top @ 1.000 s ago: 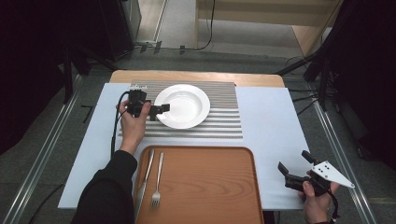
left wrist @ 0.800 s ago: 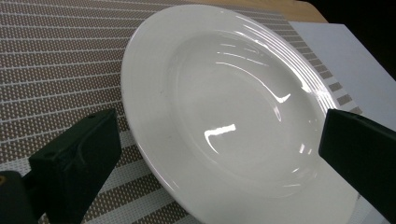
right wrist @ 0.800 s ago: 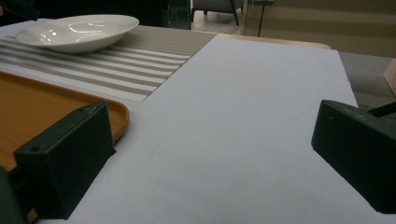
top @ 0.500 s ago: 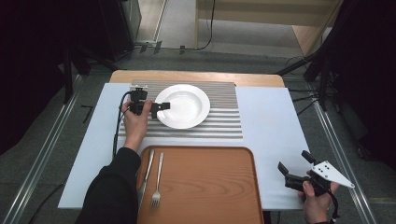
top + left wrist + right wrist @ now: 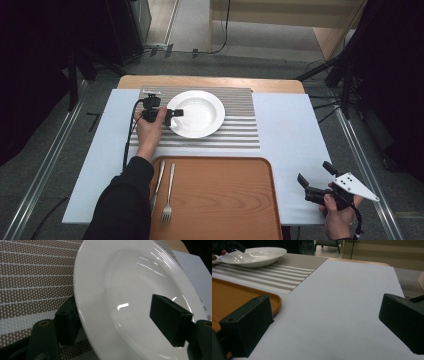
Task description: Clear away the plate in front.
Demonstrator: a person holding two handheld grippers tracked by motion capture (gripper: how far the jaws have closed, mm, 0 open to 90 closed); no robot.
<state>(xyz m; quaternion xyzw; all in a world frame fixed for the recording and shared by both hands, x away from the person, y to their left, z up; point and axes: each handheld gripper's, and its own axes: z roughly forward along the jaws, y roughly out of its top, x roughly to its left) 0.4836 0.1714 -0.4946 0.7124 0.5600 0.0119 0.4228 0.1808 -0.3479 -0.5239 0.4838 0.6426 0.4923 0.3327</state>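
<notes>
Far left, bare white table (image 5: 95, 165) runs out to its edge. The left gripper (image 5: 172, 114) straddles the left rim of the white plate (image 5: 197, 112) on the striped placemat (image 5: 240, 132); its jaws have just been closing, one under the rim, one over the bowl, not yet pinching, so it's unclenched. Nearer, a fork (image 5: 168, 200) lies at the left of the wooden tray (image 5: 225, 200). Right of the mat, wide open tabletop. At the near right corner, the right gripper (image 5: 317, 177) hovers, jaws spread, holding nothing.
</notes>
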